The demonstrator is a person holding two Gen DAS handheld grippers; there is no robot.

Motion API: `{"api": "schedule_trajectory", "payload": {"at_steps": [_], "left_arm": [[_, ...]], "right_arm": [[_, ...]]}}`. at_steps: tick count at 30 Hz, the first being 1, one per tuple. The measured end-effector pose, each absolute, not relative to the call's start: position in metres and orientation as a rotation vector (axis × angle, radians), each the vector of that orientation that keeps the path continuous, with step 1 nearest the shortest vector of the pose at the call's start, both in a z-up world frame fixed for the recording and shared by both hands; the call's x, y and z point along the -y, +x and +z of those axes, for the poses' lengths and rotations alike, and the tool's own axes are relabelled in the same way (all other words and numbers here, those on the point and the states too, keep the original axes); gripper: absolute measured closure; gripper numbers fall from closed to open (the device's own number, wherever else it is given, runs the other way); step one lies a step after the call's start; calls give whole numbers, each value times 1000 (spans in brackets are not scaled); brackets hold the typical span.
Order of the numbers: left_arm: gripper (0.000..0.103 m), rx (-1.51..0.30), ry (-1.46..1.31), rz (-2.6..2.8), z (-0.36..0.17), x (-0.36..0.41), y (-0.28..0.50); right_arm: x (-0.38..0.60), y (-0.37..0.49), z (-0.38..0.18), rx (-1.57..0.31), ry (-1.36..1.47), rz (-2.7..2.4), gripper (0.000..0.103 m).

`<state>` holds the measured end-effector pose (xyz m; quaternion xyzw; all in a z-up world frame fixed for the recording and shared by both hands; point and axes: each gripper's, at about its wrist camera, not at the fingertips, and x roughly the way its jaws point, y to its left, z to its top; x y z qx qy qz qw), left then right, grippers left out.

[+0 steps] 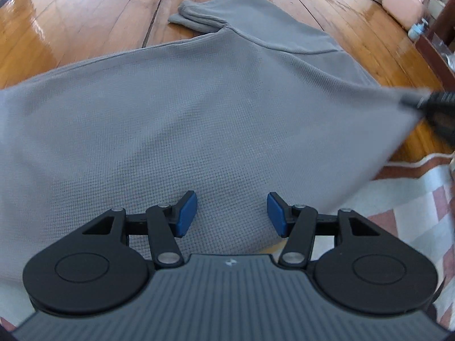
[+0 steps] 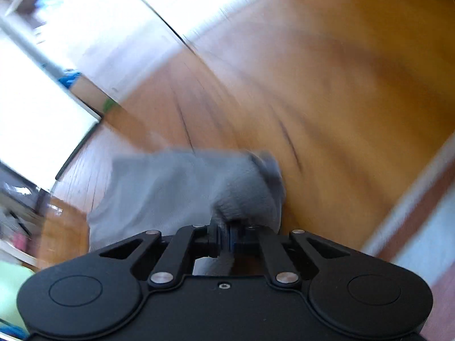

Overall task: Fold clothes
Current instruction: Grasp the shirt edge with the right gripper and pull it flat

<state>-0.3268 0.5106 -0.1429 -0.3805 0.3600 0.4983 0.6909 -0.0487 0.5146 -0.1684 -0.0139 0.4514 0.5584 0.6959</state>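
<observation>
**Grey garment lifted by one corner over wooden floor**

The right tongs [image 2: 224,237], jaws pinched together, grip a corner of the grey garment [image 1: 199,108], pulling it taut above the wooden floor [image 1: 85,22]. The left tongs [image 1: 231,213] hang wide open over the cloth, holding nothing. A patterned rug [image 1: 412,213] lies alongside.

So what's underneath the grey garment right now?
The grey garment lies mostly on the wooden floor, and its near corner overlaps the patterned rug. Whatever sits beneath its middle is covered, so that cannot be seen.
</observation>
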Motion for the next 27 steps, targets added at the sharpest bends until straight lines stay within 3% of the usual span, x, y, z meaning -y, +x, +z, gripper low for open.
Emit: {"api": "schedule_trajectory", "payload": {"at_steps": [3, 4, 6, 9, 14, 17, 18, 20, 23, 24, 25, 27], "left_arm": [[49, -804, -845, 1108, -143, -511, -327], [49, -806, -846, 1105, -144, -512, -327], [48, -811, -848, 1095, -144, -514, -328], [48, -813, -852, 1082, -144, -516, -331], [45, -817, -875, 1065, -144, -522, -333], [41, -817, -887, 1055, -145, -526, -333], [39, -813, -892, 1052, -145, -526, -333], [37, -811, -890, 1049, -146, -526, -332], [37, -819, -870, 1046, -147, -525, -330], [37, -820, -865, 1045, -147, -525, -330], [37, -820, -862, 1045, -147, -524, -330], [37, -821, -856, 1042, -148, -524, -331]], "right_arm": [[-516, -88, -127, -590, -263, 1291, 95], [-515, -93, -125, -552, -301, 1292, 95], [-510, -77, -130, -610, -287, 1240, 95], [-502, -52, -137, -698, -263, 1158, 71], [-489, -11, -149, -842, -222, 1017, 71], [-491, -4, -152, -909, -190, 1055, 53], [-494, -5, -152, -928, -177, 1090, 39], [-503, -4, -161, -1008, -152, 1131, 34], [-520, -3, -190, -1175, -117, 1139, 37], [-521, -5, -198, -1161, -99, 1163, 75], [-518, -11, -191, -1110, -88, 1201, 95], [-514, -22, -177, -1002, -67, 1277, 95]]}}
